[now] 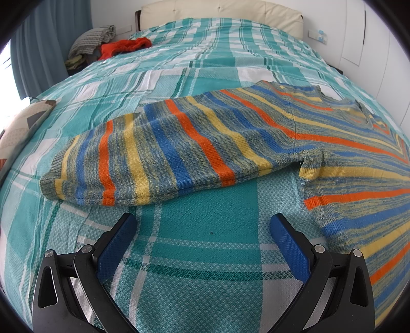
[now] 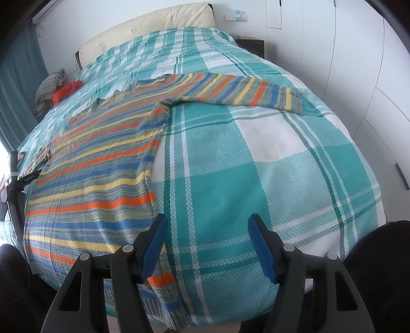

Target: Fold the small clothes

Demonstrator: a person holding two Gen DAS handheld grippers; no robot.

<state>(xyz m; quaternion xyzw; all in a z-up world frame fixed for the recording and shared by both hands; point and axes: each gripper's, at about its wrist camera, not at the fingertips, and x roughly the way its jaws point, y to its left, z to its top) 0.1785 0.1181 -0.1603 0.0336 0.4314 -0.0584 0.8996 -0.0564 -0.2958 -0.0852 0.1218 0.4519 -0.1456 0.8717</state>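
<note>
A striped knit sweater in blue, orange, yellow and grey lies spread flat on the bed. In the left wrist view its left sleeve [image 1: 159,153] stretches out just beyond my left gripper [image 1: 202,225], which is open and empty over the bedspread. In the right wrist view the sweater body [image 2: 97,179] lies to the left and the right sleeve [image 2: 246,92] reaches far right. My right gripper [image 2: 207,228] is open and empty, its left finger [image 2: 153,246] over the sweater's lower right edge near the hem.
The bed has a teal and white checked bedspread [image 2: 256,179] and a cream headboard [image 1: 220,10]. An orange garment [image 1: 123,47] and a grey checked cloth [image 1: 92,41] lie at the far left corner. A patterned cushion [image 1: 23,125] sits at the left.
</note>
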